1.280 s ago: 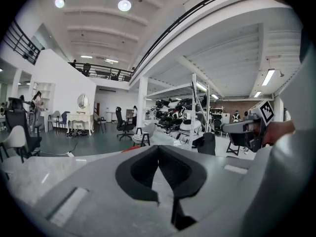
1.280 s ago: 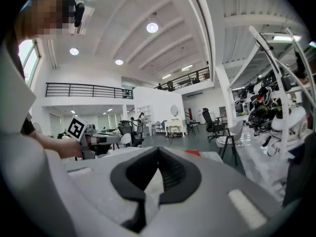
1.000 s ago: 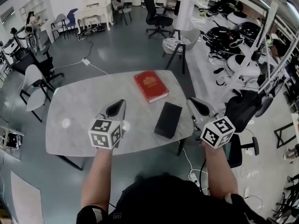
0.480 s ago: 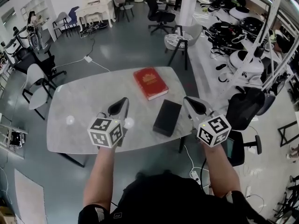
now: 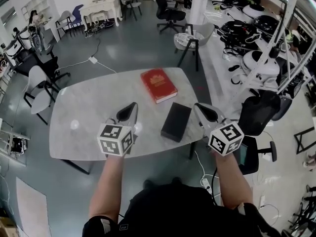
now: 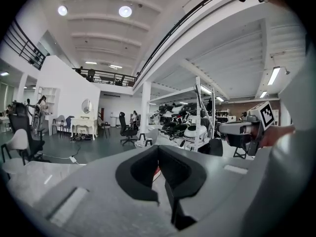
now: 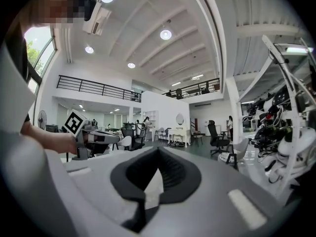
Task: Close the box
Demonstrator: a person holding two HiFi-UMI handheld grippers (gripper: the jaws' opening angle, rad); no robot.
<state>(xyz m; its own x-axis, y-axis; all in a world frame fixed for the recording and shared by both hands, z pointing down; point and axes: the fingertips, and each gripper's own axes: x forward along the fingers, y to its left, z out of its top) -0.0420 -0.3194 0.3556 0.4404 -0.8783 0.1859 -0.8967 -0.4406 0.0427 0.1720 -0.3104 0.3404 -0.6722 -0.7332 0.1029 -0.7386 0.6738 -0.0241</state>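
A flat red box (image 5: 158, 85) with gold print lies with its lid down on the far side of the pale marble table (image 5: 84, 112). A flat black box (image 5: 176, 121), also lidded, lies nearer, by the right front edge. My left gripper (image 5: 129, 107) hovers over the table's front, left of the black box, jaws shut and empty. My right gripper (image 5: 207, 113) is held just right of the black box, past the table's edge, also shut and empty. In the left gripper view a sliver of the red box (image 6: 156, 172) shows below the closed tips (image 6: 158, 148).
A white chair (image 5: 34, 85) stands left of the table and a grey chair (image 5: 190, 41) behind it. A black office chair (image 5: 256, 115) is close on the right. A power strip (image 5: 203, 185) and cable lie on the floor by my feet.
Both grippers stay shut and have hardly moved; the left one has shifted a little to the right. Both boxes lie where they were.
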